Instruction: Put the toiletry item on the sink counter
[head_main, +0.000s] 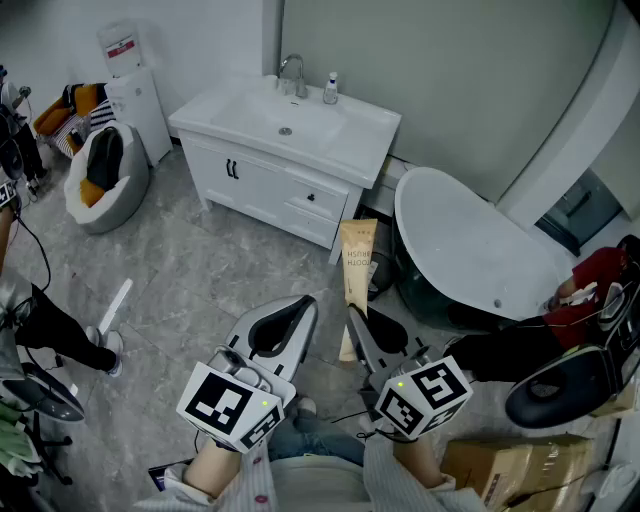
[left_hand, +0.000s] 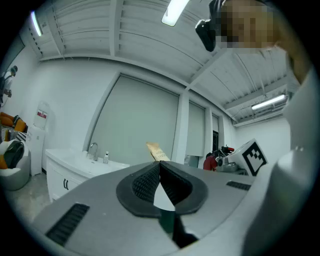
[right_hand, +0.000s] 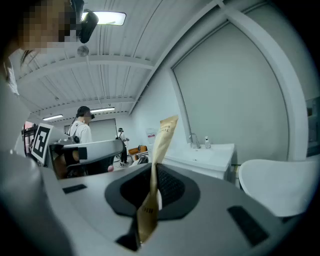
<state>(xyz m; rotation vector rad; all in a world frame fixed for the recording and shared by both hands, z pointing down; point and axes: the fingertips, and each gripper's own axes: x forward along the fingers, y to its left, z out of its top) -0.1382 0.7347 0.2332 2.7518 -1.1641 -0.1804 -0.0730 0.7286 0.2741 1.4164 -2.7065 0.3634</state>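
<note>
Half done at best | your right gripper (head_main: 352, 318) has its fingers (right_hand: 172, 186) clamped on the tan toiletry pack (head_main: 357, 262) | left gripper (head_main: 306, 304) pinched shut, empty | pack well short of the sink table (head_main: 365, 127), drop-off left

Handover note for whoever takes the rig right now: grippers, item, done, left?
Left gripper: shut, empty.
Right gripper: shut on the tan packet, held in the air.
Sink counter: ahead across the floor, well apart from the packet; a faucet and small bottle stand at its back edge.
Done: packet is in the grip.
Left: carry it to the counter, set it down, let go.
</note>
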